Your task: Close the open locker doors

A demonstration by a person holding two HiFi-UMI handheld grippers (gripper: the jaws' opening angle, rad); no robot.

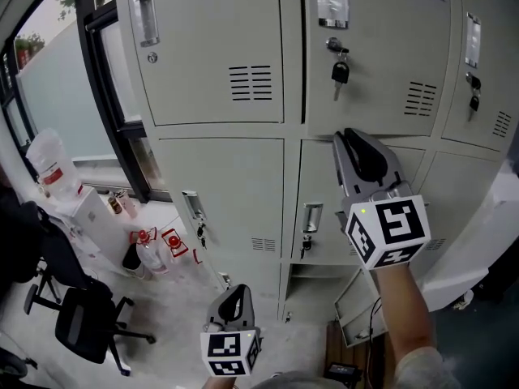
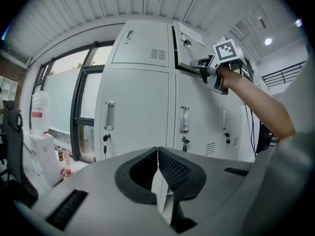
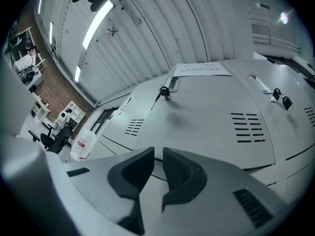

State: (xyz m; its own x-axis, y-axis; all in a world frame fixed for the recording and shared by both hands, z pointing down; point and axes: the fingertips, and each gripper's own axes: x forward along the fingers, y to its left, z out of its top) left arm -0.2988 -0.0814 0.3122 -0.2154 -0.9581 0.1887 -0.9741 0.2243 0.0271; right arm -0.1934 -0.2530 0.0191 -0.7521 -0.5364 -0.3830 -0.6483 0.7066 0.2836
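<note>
At the lower edge of the keyed locker door [image 1: 373,47], the head view shows the right gripper [image 1: 349,138]; the left gripper [image 1: 242,292] hangs well below it. The left gripper view has its jaws pressed together, empty (the keyed door above stands slightly ajar). The right gripper view shows jaws a narrow slit apart, nothing between, just below that door.

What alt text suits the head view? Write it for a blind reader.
The right tongs point at the lower edge of a grey locker door with a key hanging in its lock. The left tongs sit low before the lockers, and a bottom locker door at lower right stands open.
</note>
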